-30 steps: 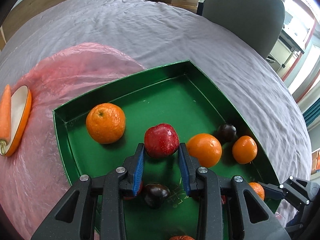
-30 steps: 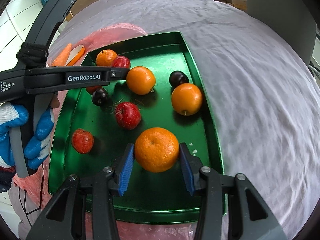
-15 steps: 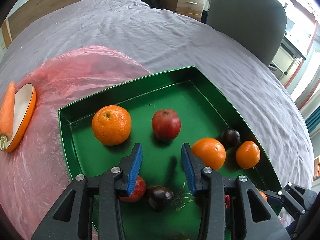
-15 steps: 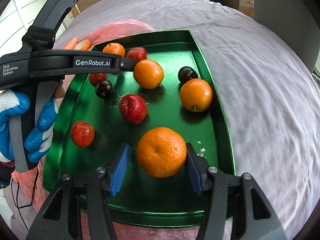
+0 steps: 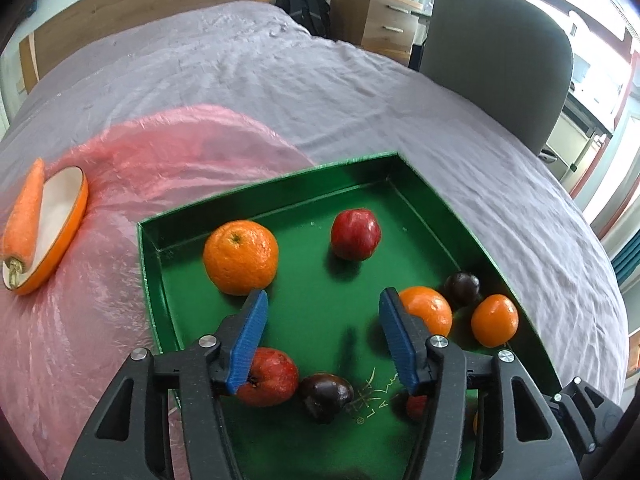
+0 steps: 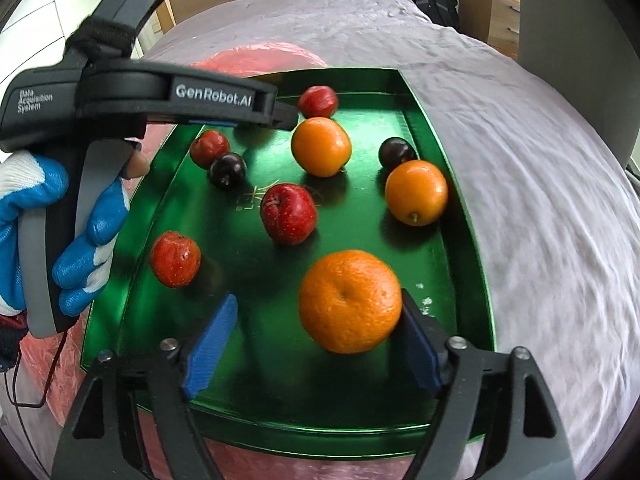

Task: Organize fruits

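Observation:
A green tray (image 5: pixel 436 196) (image 6: pixel 452 184) on the bed holds oranges, red apples and dark plums. My left gripper (image 5: pixel 322 330) is open and empty over the tray, behind a red apple (image 5: pixel 355 233) that rests near the far side. A large orange (image 5: pixel 241 256) lies by the far left corner. My right gripper (image 6: pixel 316 348) is open; a big orange (image 6: pixel 350 301) rests on the tray between the pads, against the right pad (image 6: pixel 418 346). Another red apple (image 6: pixel 289 213) lies mid-tray.
A carrot (image 5: pixel 24 216) lies on an orange-rimmed dish (image 5: pixel 60 216) on pink plastic sheet (image 5: pixel 160 152) left of the tray. A grey chair (image 5: pixel 500 60) stands beyond the bed. The left gripper's body and gloved hand (image 6: pixel 80 216) are at the tray's left side.
My left gripper opened, let go of the red apple and drew back from it. My right gripper opened wide, leaving the big orange on the tray.

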`<move>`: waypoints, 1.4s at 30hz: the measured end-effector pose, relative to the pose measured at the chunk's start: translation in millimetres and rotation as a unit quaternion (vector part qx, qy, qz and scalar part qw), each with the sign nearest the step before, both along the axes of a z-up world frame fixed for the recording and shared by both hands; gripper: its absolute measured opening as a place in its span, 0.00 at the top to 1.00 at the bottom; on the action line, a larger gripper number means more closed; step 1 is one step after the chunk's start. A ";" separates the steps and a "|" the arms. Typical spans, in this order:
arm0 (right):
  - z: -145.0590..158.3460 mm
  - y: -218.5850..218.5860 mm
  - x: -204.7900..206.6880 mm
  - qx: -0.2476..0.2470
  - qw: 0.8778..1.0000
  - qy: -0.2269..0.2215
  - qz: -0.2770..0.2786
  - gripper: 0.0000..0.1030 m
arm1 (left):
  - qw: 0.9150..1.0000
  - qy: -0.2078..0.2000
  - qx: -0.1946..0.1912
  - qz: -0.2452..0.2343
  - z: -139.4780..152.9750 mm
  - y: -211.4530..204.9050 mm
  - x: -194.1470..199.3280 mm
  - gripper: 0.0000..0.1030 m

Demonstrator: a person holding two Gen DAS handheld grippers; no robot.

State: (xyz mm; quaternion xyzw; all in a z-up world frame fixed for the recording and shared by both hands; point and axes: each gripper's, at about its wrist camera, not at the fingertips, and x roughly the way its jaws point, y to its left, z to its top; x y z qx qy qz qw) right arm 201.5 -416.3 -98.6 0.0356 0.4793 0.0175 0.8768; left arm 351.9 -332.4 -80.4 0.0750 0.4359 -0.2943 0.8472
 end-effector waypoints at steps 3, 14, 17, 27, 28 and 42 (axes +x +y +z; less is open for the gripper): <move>-0.8 2.5 -2.3 0.001 1.000 -0.003 -0.001 0.00 | 1.000 -0.004 -0.012 -0.001 6.6 6.3 -7.1 0.46; 2.1 12.0 -13.6 -0.006 1.000 -0.021 0.004 0.00 | 0.996 -0.040 -0.052 0.065 27.3 72.5 -35.8 0.43; 8.7 16.8 -21.1 -0.020 0.999 -0.044 0.005 0.00 | 0.992 -0.061 -0.062 0.091 34.6 94.6 -47.6 0.43; 44.8 36.4 -56.7 -0.034 0.994 -0.108 -0.004 0.00 | 0.979 -0.106 -0.016 0.176 61.2 163.4 -113.9 0.43; 48.8 38.3 -60.2 -0.037 0.993 -0.112 -0.002 0.00 | 0.975 -0.113 -0.006 0.189 63.7 171.7 -119.9 0.43; 75.9 82.9 -110.6 -0.016 0.992 -0.121 0.023 0.00 | 0.951 -0.117 0.058 0.281 57.1 263.4 -193.2 0.43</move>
